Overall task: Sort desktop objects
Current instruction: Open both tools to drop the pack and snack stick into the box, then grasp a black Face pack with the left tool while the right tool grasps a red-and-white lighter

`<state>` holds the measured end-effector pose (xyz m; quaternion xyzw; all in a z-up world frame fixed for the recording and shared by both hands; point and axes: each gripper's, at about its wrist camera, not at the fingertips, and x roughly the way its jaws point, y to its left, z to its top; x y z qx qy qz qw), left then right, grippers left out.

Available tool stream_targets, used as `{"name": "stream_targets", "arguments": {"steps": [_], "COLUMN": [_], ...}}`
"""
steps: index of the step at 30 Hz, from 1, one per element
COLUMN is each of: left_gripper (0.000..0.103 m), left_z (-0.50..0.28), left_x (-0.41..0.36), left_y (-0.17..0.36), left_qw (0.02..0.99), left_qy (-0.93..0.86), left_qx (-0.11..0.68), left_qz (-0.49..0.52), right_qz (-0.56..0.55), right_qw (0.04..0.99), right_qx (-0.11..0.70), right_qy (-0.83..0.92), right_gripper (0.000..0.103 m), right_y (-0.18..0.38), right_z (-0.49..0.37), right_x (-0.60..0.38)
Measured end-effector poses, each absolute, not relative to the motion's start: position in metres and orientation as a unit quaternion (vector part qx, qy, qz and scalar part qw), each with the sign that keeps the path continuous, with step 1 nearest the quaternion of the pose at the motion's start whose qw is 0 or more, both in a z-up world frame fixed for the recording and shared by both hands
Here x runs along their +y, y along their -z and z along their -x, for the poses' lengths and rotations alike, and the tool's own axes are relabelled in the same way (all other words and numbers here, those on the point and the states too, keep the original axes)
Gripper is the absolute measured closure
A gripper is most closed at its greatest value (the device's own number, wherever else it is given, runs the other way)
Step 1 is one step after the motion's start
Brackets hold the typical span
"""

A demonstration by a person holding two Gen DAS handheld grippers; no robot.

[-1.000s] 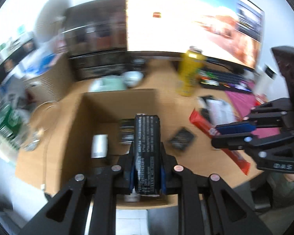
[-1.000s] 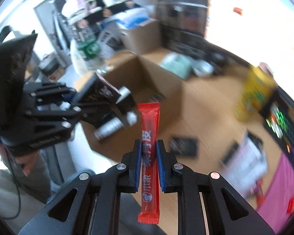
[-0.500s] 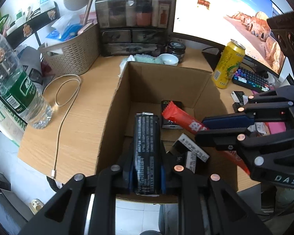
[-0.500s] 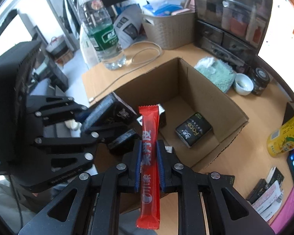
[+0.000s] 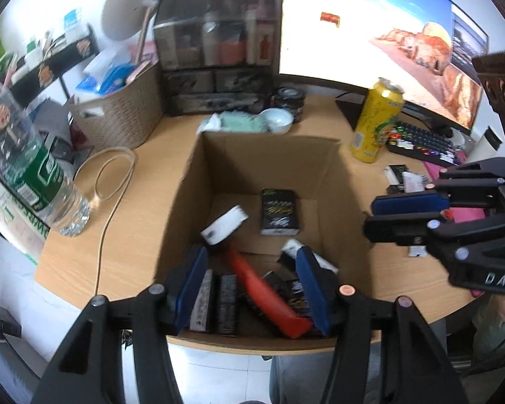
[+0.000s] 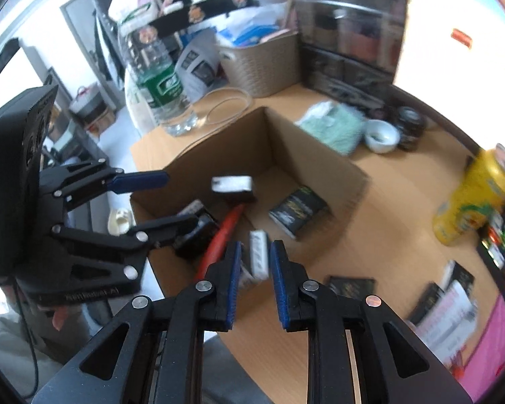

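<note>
Over the box (image 5: 266, 155), the left gripper (image 5: 252, 282) has just sprung its jaws apart, dropping its black pack; the red stick (image 5: 262, 289) lies inside too, released. At 3 o'clock, the right gripper (image 6: 255, 281) looks slightly apart, empty.

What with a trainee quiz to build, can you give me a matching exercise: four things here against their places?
Things:
1. red snack stick
2. yellow can
3. water bottle
4. white bowl

Places:
a. beside the keyboard
b. inside the cardboard box
c. at the desk left edge
d. just behind the box

Pairs: 1-b, 2-a, 3-c, 4-d
</note>
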<state>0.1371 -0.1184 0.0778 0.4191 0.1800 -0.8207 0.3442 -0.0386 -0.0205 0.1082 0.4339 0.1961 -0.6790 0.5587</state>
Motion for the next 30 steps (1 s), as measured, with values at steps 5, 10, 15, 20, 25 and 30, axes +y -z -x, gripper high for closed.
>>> {"name": "stream_targets", "arguments": {"steps": [5, 10, 15, 20, 25, 30], "left_gripper": [0.040, 0.036, 0.036, 0.036, 0.036, 0.034], "left_z": [-0.100, -0.043, 0.011, 0.035, 0.044, 0.050], "left_x": [-0.081, -0.046, -0.035, -0.046, -0.053, -0.054], "left_y": [-0.091, -0.080, -0.037, 0.010, 0.026, 0.041], "left_qw": [0.303, 0.240, 0.217, 0.218, 0.226, 0.240], "left_qy": [0.845, 0.860, 0.842, 0.812, 0.800, 0.786], "left_qx": [0.143, 0.124, 0.113, 0.133, 0.131, 0.126], "left_qz": [-0.416, -0.434, -0.481, -0.526, -0.540, -0.556], "right_qz": [-0.430, -0.468, -0.511, -0.548, -0.556, -0.558], "right_qw": [0.498, 0.425, 0.343, 0.328, 0.353, 0.370], "right_qx": [0.185, 0.165, 0.169, 0.158, 0.154, 0.143], "right_qy": [0.730, 0.757, 0.770, 0.753, 0.737, 0.729], "right_gripper": [0.079, 0.075, 0.075, 0.075, 0.075, 0.074], "right_y": [-0.110, -0.082, -0.028, 0.015, 0.030, 0.034], "right_z": [0.072, 0.108, 0.132, 0.141, 0.140, 0.142], "right_x": [0.052, 0.115, 0.166, 0.193, 0.196, 0.192]}}
